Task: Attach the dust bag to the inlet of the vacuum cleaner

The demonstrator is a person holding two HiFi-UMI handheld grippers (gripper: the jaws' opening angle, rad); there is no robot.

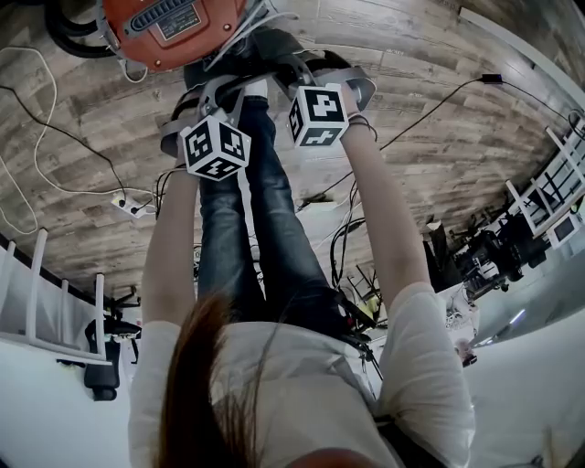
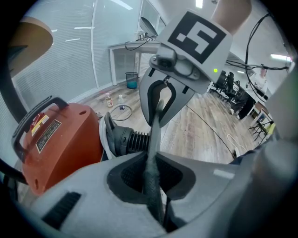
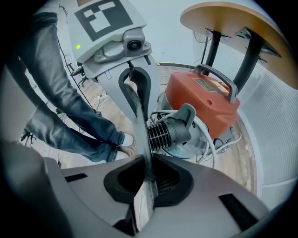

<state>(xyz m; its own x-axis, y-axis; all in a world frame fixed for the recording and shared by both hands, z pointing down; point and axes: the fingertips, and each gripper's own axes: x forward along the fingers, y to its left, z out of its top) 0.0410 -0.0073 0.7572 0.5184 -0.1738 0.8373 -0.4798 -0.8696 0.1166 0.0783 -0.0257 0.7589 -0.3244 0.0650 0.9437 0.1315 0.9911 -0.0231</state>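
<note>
Off to the left a white cable (image 1: 41, 137) loops over the wooden floor (image 1: 82, 110) towards a power strip (image 1: 132, 207). Next along sits the orange vacuum cleaner (image 1: 172, 27), its black carry handle on top and its black ribbed inlet (image 3: 170, 132) sticking out of the side that faces the person. The left gripper (image 2: 151, 160) points steeply down beside the machine, and its jaws are pinched nearly together on a thin fold of the grey dust bag (image 2: 154, 135). From there the bag runs as a taut, narrow strip straight across to the right gripper (image 3: 149, 162), whose jaws are likewise squeezed narrow on the fabric, so the bag hangs stretched between the two claws. The strip is just in front of the inlet and close to it; it is not fitted over it, and I cannot tell whether it touches. The person's legs (image 1: 265, 228) in jeans stand between the two outstretched arms, feet near the vacuum. Further right, behind the machine, the edge of a round table (image 3: 233, 23) on dark legs overhangs the spot.
</note>
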